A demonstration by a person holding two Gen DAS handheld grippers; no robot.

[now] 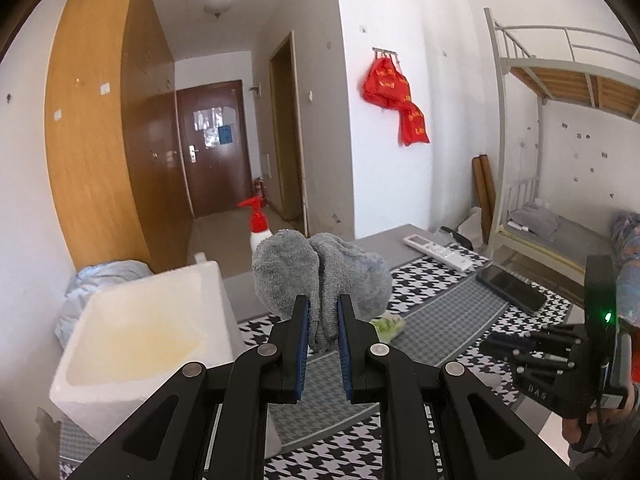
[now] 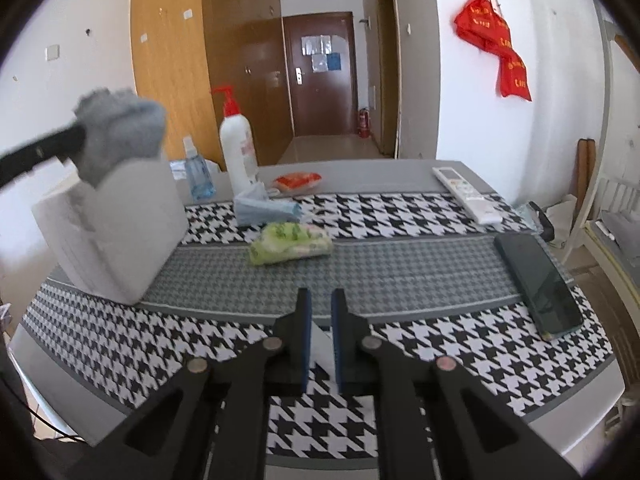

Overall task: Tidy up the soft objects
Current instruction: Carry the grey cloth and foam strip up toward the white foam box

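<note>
My left gripper is shut on a grey fluffy towel and holds it in the air, just right of the open white foam box. In the right wrist view the towel hangs above the box at the left. A green soft pack and a crumpled blue cloth lie on the houndstooth table cover. My right gripper is nearly shut and empty, low over the near part of the table.
A white pump bottle, a blue spray bottle and an orange packet stand at the back. A remote and a dark phone lie at the right. A bunk bed stands further right.
</note>
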